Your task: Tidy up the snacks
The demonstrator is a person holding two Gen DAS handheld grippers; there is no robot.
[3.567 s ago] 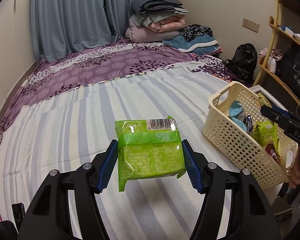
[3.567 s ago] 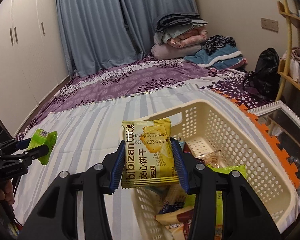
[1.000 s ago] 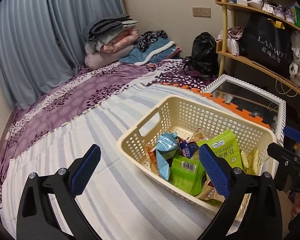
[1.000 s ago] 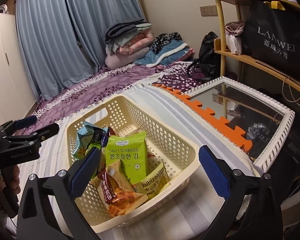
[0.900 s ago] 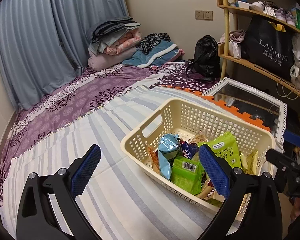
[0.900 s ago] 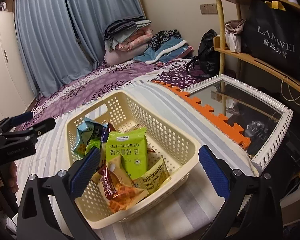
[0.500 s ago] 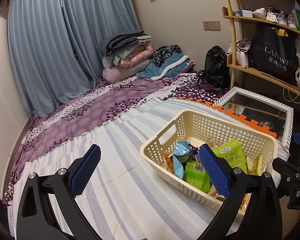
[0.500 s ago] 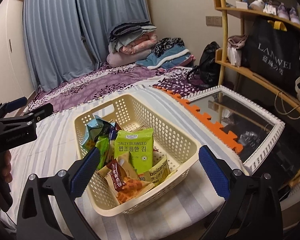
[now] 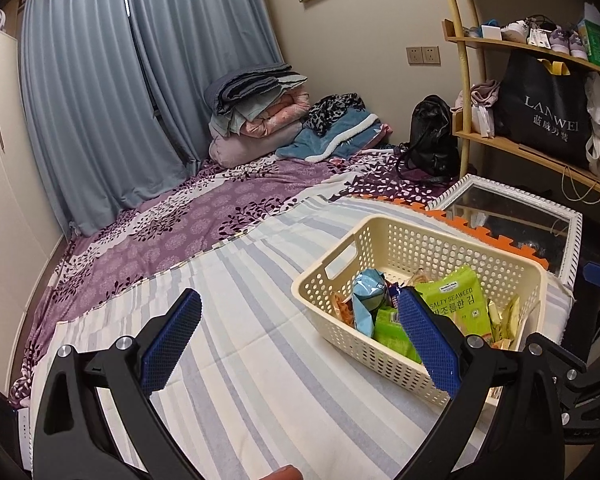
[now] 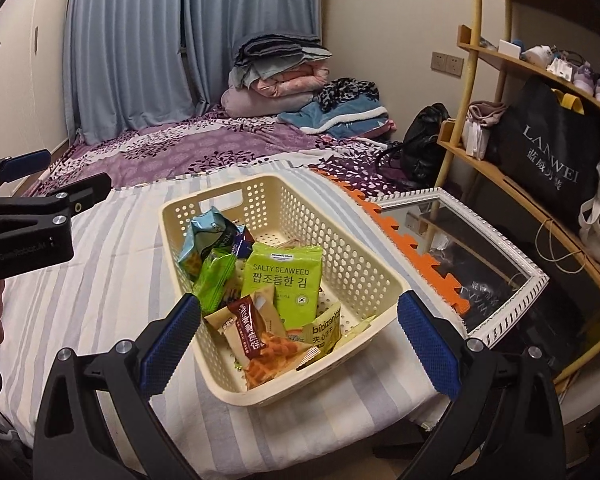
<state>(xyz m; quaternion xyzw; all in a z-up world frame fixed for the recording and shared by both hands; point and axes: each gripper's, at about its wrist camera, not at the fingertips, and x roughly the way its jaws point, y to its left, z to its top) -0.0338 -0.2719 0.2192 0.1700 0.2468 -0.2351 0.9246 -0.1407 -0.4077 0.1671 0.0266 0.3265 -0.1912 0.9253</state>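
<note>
In the left wrist view the basket [image 9: 384,224] has its near right corner behind the left tongs [image 9: 296,340], whose right finger covers part of the green packet [image 9: 388,330]. The right tongs [image 9: 592,320] are cut off by the frame edge there. Lower packets lie buried under the seaweed bag [image 10: 286,280]; the yellow biscuit pack [image 10: 324,332] shows only a corner, its small print unreadable.

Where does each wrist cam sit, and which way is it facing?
Left wrist: behind the open left gripper, above the striped sheet, facing the basket at right; a fingertip shows at bottom.
Right wrist: behind the open right gripper, above the basket; left gripper at left.
Shared: basket, seaweed pack, mirror.
</note>
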